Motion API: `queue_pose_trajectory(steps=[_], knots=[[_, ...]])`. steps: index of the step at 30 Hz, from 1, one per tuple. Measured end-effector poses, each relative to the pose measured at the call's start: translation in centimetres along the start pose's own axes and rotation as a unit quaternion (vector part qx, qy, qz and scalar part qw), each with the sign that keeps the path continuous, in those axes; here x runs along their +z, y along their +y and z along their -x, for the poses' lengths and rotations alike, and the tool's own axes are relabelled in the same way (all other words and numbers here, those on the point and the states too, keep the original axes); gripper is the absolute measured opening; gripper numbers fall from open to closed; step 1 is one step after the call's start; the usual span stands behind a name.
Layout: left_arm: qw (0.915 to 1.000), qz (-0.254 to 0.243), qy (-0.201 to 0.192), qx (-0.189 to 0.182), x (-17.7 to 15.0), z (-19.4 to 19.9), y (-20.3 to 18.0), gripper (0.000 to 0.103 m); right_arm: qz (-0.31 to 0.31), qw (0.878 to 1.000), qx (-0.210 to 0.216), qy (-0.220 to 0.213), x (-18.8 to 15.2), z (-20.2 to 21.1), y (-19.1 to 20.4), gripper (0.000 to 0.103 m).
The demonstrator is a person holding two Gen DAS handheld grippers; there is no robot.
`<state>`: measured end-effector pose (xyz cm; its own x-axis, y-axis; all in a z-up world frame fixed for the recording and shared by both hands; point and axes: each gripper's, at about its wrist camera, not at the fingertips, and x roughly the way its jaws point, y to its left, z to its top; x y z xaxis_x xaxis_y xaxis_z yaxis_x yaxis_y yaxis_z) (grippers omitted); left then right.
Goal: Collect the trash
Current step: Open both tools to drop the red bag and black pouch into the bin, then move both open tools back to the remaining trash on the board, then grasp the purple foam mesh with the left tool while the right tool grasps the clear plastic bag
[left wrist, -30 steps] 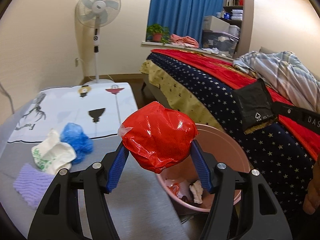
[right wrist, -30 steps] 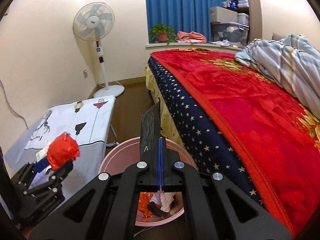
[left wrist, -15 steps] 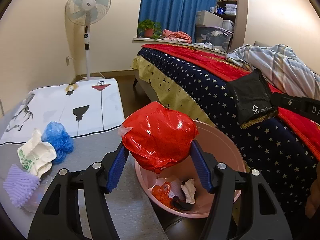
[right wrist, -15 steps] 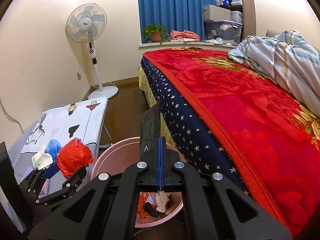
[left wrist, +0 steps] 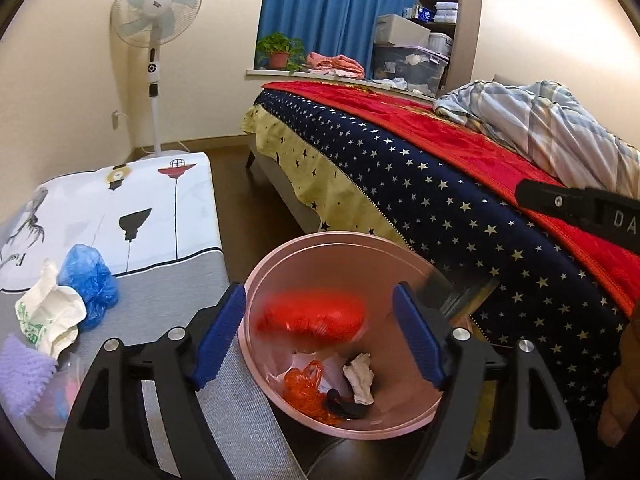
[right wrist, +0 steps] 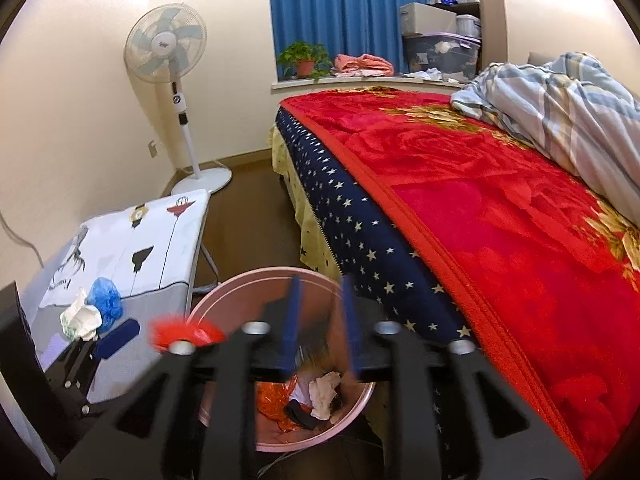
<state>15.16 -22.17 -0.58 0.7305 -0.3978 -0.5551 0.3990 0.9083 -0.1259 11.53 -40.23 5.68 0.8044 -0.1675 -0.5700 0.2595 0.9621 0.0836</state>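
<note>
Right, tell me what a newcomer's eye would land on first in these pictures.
First, the blurred red bag, free between the opening jaws of the left tool, over the pink bin. Next, the bright red blanket on the bed to the right. Then the blue bag and white bag waiting on the table at left.

A standing fan (left wrist: pixel 156 32) stands by the cream wall, its round base on the dark floor. Blue curtains (left wrist: pixel 332 12) hang behind a window ledge that carries a potted plant (left wrist: pixel 280 50) and folded pink cloth (left wrist: pixel 336 64). Shelves (left wrist: pixel 440 4) and storage boxes (left wrist: pixel 408 60) fill the corner. The bed (right wrist: pixel 500 220) wears a red floral blanket over a navy star-printed cover, with a crumpled striped quilt (right wrist: pixel 560 100) at its far end.
</note>
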Motion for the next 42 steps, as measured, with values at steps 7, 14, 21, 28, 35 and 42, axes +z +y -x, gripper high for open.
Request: queue_pose_trajectory(steps=[7, 14, 21, 28, 35, 42], knots=[[0.9999, 0.005, -0.015, 0.006, 0.0, 2.2, 1.3, 0.063, 0.002, 1.0, 0.022, -0.015, 0.0, 0.9, 0.5, 0.031], [0.9983, 0.036, -0.035, 0.03, -0.2, 6.0, 4.3, 0.048, 0.035, 0.997, 0.06, -0.026, -0.8, 2.1, 3.1, 0.031], [0.9953, 0.051, -0.051, 0.065, -1.2, 10.2, 7.8, 0.043, 0.056, 0.992, 0.114, -0.027, -2.1, 2.9, 6.6, 0.026], [0.9889, 0.081, -0.056, 0.112, -2.7, 14.5, 12.7, 0.037, 0.06, 0.984, 0.169, -0.011, -4.1, 2.5, 10.5, 0.015], [0.9766, 0.159, -0.06, 0.131, -4.0, 18.3, 17.0, 0.034, 0.068, 0.973, 0.22, 0.007, -6.4, 1.9, 14.5, 0.012], [0.9635, 0.215, -0.049, 0.152, -6.3, 17.7, 19.4, 0.033, 0.097, 0.961, 0.257, 0.036, -9.3, 1.0, 18.8, 0.012]])
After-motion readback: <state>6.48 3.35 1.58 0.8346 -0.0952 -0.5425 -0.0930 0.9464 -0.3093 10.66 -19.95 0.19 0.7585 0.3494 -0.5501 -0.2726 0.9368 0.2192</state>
